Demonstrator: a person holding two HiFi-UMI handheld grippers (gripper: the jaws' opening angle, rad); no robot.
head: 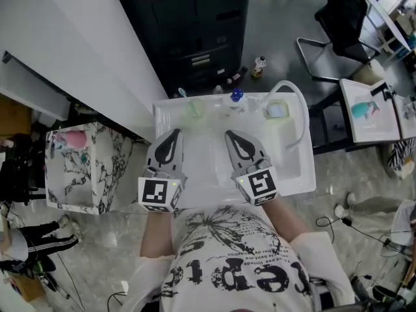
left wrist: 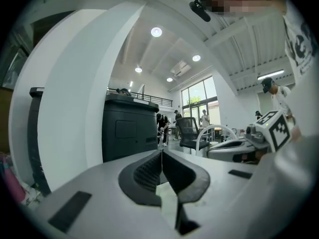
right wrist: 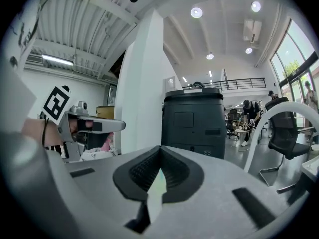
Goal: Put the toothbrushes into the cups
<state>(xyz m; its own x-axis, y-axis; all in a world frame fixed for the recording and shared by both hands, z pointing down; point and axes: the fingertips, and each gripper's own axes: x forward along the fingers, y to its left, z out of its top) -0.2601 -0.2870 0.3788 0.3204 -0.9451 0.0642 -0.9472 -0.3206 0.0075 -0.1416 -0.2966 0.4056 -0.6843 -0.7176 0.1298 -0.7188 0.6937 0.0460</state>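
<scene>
At the far rim of a white basin stand a pale green cup, a clear cup and a light blue square cup. A blue-topped item rises behind the clear cup, and a thin pale stick stands by the green cup; whether they are toothbrushes I cannot tell. My left gripper and right gripper hover side by side above the basin's near half, short of the cups. Both are shut with nothing between the pads.
A white curved faucet pipe arches over the basin's right end. Beyond the basin stand a black cabinet and a white pillar. A marble-patterned box sits at the left, an office chair at the far right.
</scene>
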